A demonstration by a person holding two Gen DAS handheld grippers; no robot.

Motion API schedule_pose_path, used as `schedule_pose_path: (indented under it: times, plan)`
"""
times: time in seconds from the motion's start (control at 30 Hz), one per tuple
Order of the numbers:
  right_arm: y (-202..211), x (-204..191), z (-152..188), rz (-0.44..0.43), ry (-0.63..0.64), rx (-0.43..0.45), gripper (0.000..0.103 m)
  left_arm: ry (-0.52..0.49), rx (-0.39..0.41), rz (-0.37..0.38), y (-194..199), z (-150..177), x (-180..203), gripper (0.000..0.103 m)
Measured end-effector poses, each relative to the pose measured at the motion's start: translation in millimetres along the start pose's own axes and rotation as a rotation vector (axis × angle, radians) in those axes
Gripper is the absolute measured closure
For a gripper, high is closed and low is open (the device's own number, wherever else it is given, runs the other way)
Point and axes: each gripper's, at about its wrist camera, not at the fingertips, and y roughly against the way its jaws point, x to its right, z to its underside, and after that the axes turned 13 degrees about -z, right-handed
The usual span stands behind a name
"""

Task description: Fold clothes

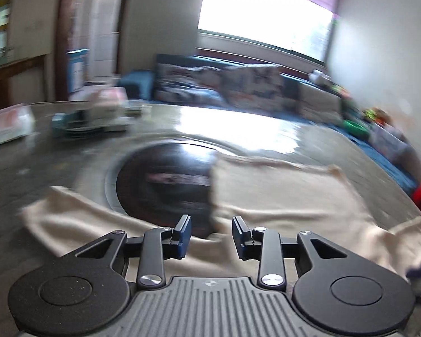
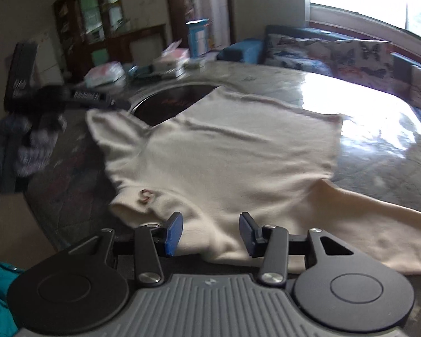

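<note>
Sweater: cream sweater (image 2: 224,151) spread on tabletop (image 2: 379,151); soft, light, limp.
Hold: near-edge shoulders.
Left gripper (image 1: 212,237): apart, empty.
Right gripper (image 2: 210,233): apart, empty.

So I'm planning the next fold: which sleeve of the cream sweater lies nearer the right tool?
The sleeve spread flat toward the picture's right edge; the other sleeve points away, toward the dark round inset.

Surface: glossy grey table (image 2: 379,151), dark round inset (image 2: 171,104) in the middle.
On it: cream sweater (image 2: 224,157) spread flat, partly over the inset.
Far edge: boxes (image 2: 171,61), blurred.
</note>
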Motion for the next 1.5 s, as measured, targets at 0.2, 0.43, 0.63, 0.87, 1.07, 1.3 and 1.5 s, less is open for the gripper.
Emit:
schedule_pose_path:
  times: [0.2,0.43,0.63,0.87,1.07,1.3,1.5]
  plan:
    - [16,60,20,0.236,-0.135,0.033,0.058,-0.099,-0.017,0.124,1,12,60,0.06]
    - [39,114,48,0.396,-0.28,0.1,0.06,-0.222,-0.02,0.219,9,28,109,0.06]
    - [62,154,60,0.528,-0.375,0.147,0.06,-0.311,-0.006,0.259,13,40,133,0.06]
    - [70,190,65,0.605,-0.497,0.223,0.074,-0.356,-0.024,0.257,11,47,145,0.06]
    - [75,190,67,0.601,-0.518,0.286,0.097,-0.352,-0.018,0.253,11,41,148,0.054]
    - [99,182,74,0.596,-0.565,0.383,0.099,-0.377,-0.018,0.268,4,42,164,0.05]
    - [106,184,83,0.559,-0.611,0.402,0.099,-0.399,-0.019,0.273,1,45,171,0.05]
